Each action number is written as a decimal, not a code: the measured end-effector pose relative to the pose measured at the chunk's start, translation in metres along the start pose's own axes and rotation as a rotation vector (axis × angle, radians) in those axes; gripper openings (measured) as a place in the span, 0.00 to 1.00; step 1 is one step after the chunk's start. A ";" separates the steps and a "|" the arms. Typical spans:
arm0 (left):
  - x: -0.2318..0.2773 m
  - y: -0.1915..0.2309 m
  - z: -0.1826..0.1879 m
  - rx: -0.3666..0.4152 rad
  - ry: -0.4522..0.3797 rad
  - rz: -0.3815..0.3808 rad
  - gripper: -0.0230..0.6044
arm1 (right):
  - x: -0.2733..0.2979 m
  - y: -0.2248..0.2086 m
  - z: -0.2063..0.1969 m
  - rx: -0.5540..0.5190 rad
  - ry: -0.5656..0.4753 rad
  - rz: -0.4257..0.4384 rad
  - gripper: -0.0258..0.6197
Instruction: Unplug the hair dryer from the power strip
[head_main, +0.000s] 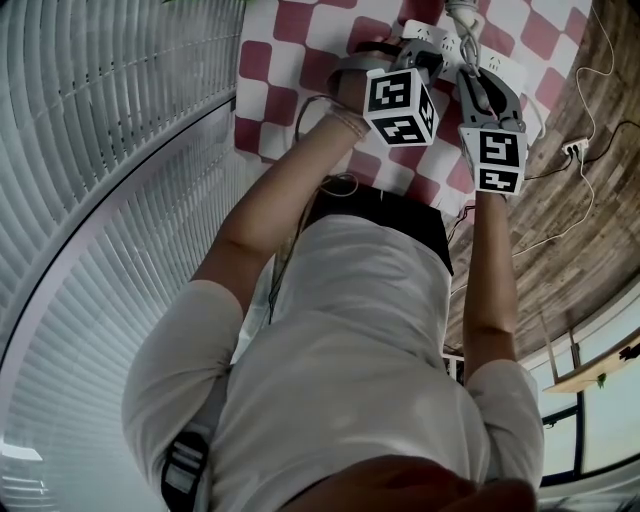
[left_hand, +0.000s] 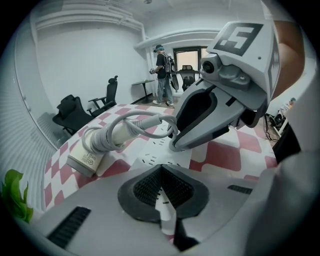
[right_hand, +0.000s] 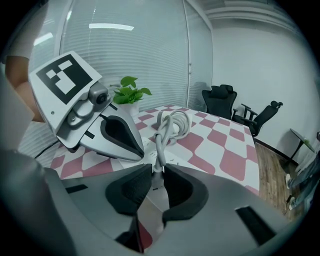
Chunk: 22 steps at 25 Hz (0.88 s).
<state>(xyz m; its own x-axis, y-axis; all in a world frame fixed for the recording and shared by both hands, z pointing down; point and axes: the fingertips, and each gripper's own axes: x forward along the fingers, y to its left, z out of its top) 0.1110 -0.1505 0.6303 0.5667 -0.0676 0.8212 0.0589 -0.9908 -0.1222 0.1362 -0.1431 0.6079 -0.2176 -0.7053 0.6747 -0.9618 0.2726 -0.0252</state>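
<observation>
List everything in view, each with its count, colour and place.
tablecloth: one, red and white checks, covering the table
power strip: one, white, on the tablecloth
hair dryer: one, white, lying on the tablecloth beside the power strip
cord: one, pale, wound round the hair dryer
plug: one, white, between the right jaws
plant: one, green, at the tablecloth's edge
office chairs: two, black, along the far wall
person: one, standing far back in the room
left gripper: one, grey, jaws together, at the power strip
right gripper: one, grey, jaws closed on the plug
</observation>
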 end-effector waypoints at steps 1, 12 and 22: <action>0.001 0.000 -0.001 -0.002 -0.001 -0.001 0.09 | 0.001 0.000 0.000 0.004 0.001 0.000 0.19; 0.000 -0.001 0.000 0.019 0.055 0.016 0.09 | -0.002 0.001 0.002 0.015 0.005 -0.009 0.18; 0.000 0.000 0.000 0.032 0.085 0.039 0.08 | -0.004 0.001 0.002 0.006 0.007 -0.003 0.17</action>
<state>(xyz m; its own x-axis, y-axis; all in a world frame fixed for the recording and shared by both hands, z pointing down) 0.1105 -0.1508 0.6301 0.4973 -0.1172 0.8597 0.0651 -0.9830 -0.1716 0.1354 -0.1415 0.6037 -0.2135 -0.7012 0.6802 -0.9634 0.2668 -0.0274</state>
